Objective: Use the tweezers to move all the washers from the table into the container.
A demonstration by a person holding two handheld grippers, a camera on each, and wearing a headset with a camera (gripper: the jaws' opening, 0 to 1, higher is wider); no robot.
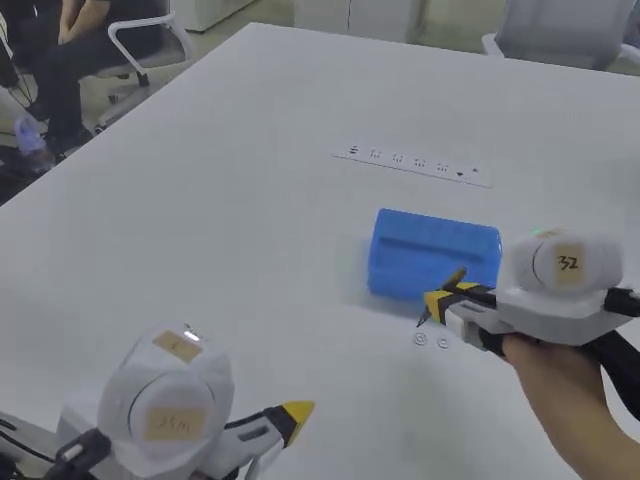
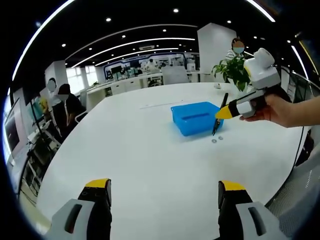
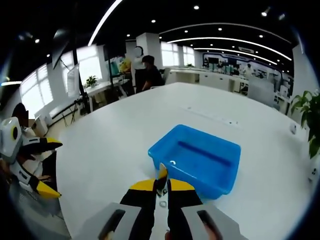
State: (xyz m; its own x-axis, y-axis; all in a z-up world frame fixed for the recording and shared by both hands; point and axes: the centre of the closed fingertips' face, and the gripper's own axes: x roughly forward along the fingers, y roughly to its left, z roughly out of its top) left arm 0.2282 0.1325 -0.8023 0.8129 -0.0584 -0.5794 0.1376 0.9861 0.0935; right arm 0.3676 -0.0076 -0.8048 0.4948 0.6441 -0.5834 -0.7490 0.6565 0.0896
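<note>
Left gripper: jaws spread wide, above the bare table.
Right gripper: jaws pinched on the tweezers — tips by the container's front wall.
Washers: two on the table, just before the blue container — perhaps one more inside.

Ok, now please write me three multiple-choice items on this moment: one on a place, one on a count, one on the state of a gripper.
1. Where do the loose washers lie?
A) on the table beside the blue container
B) on a chair
C) between the left tongs

2. How many washers lie on the table in the head view?
A) five
B) two
C) none

3. How do the tongs of the left gripper stand?
A) shut on a washer
B) shut on the container's rim
C) open, empty

Answers: 1 A, they lie just in front of the container. 2 B, two small rings show there. 3 C, the tongs stand wide apart, while the right gripper holds the tweezers.
</note>
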